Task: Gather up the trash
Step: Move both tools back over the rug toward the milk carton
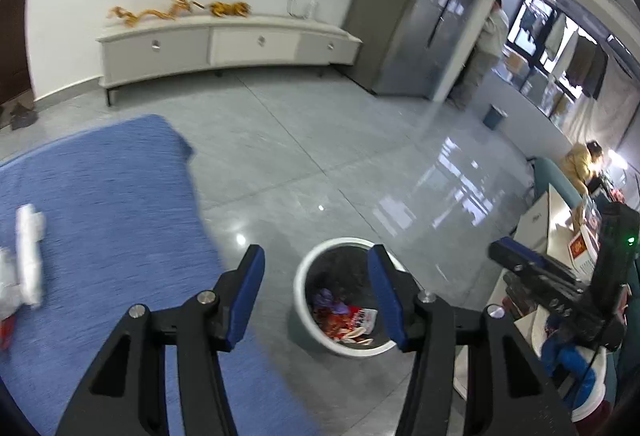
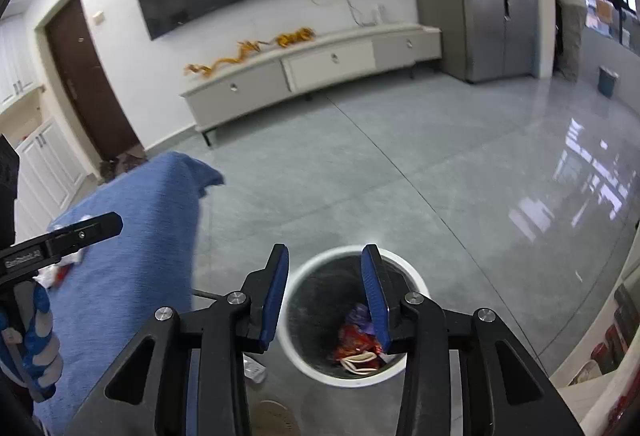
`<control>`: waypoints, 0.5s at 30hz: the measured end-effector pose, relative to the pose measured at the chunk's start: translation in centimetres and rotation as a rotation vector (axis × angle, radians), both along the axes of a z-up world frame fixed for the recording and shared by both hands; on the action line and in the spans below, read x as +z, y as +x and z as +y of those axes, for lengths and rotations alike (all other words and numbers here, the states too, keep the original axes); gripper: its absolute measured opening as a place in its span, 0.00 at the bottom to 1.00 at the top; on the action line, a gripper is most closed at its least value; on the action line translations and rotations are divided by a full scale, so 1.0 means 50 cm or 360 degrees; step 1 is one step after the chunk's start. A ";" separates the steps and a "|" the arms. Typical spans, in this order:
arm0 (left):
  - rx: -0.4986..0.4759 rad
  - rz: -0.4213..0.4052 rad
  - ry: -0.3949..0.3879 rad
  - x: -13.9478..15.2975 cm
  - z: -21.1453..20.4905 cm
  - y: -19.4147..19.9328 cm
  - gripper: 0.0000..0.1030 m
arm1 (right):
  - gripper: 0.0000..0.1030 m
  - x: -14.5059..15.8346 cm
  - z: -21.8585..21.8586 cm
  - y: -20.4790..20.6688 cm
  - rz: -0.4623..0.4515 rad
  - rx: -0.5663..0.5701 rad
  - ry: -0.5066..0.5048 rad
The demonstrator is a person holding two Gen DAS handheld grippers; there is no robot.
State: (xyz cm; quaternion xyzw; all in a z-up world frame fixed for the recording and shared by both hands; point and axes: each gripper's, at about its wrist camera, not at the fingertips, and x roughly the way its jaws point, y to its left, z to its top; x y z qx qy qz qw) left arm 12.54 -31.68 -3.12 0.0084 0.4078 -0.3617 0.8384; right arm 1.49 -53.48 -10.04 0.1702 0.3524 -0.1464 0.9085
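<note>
I hold both grippers above the round white trash bin with a dark liner (image 1: 344,300), because that is where the trash goes. My left gripper (image 1: 316,296) is spread and carries nothing; my right gripper (image 2: 325,294) is spread and empty too, right over the bin's mouth. Red and purple crumpled wrappers (image 2: 358,340) already lie at the bin's bottom. Left of the bin, on the blue cloth-covered desk (image 1: 104,188), white crumpled paper (image 1: 28,256) waits, so I judge that piece comes next.
</note>
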 end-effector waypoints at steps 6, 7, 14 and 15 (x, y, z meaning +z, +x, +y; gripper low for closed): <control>0.0176 -0.0068 -0.0003 0.024 0.177 -0.012 0.50 | 0.39 0.065 0.104 -0.009 -0.0103 0.0110 -0.0006; 0.0194 -0.0071 -0.0006 0.021 0.200 -0.013 0.50 | 0.39 0.070 0.119 -0.008 -0.0118 0.0125 0.0010; 0.0415 -0.0102 0.0008 0.013 0.385 -0.002 0.54 | 0.41 0.099 0.272 0.041 -0.0101 0.0365 0.0014; 0.0465 -0.0107 0.0014 0.011 0.417 0.006 0.58 | 0.43 0.102 0.290 0.047 -0.0099 0.0396 0.0007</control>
